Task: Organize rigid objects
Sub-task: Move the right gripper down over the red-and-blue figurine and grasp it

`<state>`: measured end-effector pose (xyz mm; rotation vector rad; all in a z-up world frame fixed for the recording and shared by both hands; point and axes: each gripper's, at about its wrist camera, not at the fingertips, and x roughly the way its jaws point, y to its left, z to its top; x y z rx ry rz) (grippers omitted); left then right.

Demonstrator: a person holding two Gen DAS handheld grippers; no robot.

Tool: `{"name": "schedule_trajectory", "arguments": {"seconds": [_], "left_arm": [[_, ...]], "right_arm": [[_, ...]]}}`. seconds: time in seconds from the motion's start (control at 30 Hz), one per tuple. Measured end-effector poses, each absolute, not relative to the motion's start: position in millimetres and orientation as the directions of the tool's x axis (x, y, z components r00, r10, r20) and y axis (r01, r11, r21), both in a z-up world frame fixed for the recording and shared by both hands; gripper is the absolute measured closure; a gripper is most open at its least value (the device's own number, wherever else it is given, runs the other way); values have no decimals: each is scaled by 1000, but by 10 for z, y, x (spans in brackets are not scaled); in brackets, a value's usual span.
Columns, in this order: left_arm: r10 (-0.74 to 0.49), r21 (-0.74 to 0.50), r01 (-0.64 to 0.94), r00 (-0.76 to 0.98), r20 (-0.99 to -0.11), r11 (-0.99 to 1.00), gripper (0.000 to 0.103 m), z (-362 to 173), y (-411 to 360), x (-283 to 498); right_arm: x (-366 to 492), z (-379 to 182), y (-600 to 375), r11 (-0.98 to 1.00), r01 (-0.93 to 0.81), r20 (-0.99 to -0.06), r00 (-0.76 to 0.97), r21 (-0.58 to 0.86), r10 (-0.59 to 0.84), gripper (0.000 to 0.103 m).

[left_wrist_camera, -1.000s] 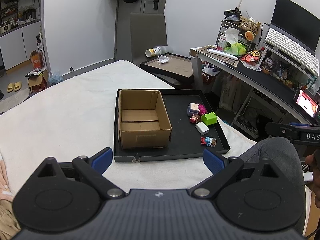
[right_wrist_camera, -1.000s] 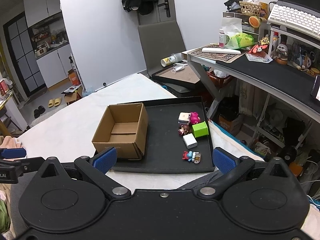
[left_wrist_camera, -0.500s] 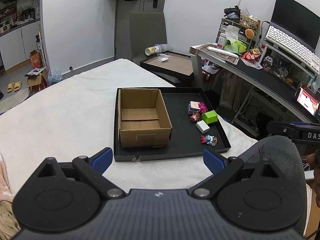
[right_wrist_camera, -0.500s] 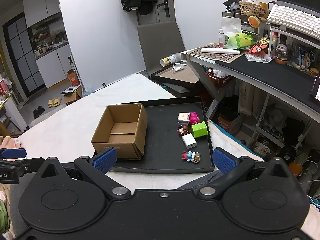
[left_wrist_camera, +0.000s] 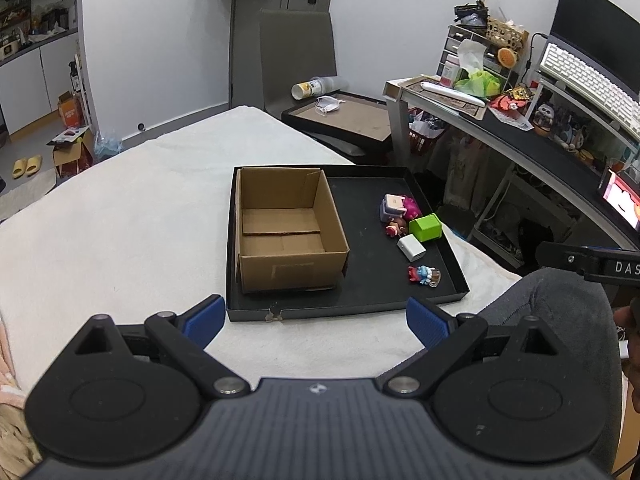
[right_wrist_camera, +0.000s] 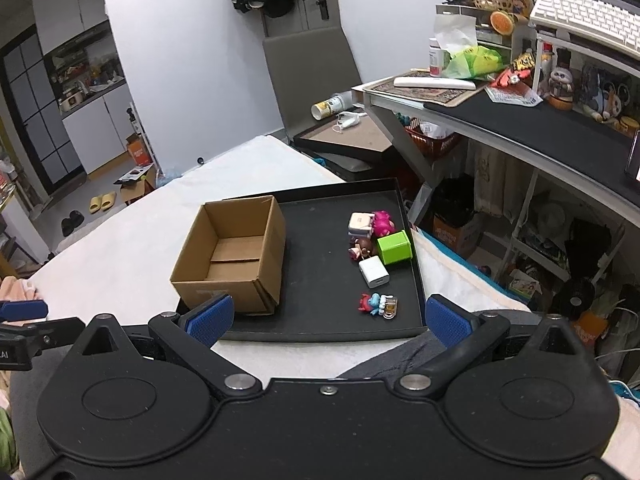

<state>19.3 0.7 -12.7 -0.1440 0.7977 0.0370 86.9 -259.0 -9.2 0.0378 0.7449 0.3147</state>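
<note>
A black tray (left_wrist_camera: 344, 312) sits on a white blanket-covered surface (left_wrist_camera: 120, 220). On the tray's left half stands an open cardboard box (left_wrist_camera: 286, 232), and it holds nothing. At about three o'clock from the box, well apart from it, small rigid items lie in a loose cluster on the tray floor: a pale lilac block (left_wrist_camera: 393, 206) touching a pink toy (left_wrist_camera: 411, 207), a small figurine (left_wrist_camera: 394, 228), a green cube (left_wrist_camera: 426, 227), and a white charger-like block (left_wrist_camera: 412, 247). A red and blue figure (left_wrist_camera: 422, 275) lies alone at about six o'clock from the cluster.

The left gripper (left_wrist_camera: 316, 318) hovers short of the tray's near edge, its blue-padded fingers spread wide with nothing between them. The right gripper (right_wrist_camera: 328, 318) hangs in the same way, jaws spread and empty, near the tray's front edge.

By the look of it, the sorting has not begun: every item is outside the box, so all of the moving is left to do.

Compared with a second ago, both views sit slightly differently against the tray, little more than a drift; no item has shifted and both claws stay spread.
</note>
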Motion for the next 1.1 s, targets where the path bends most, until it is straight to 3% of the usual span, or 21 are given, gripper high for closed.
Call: {"name": "schedule_trajectory", "arguments": {"seconds": [0.87,1.1], "left_arm": [[44,-135,-234,628,-777,963,7,-648,552,962],[12,-174,-240,618,-786,955,8,-796,676,1169]], "right_arm": [[1917,-849,-2386,979,-130,-806,556,155,202,0],[2129,-990,-2274,984,-118,-827,535,132,175,0]]}}
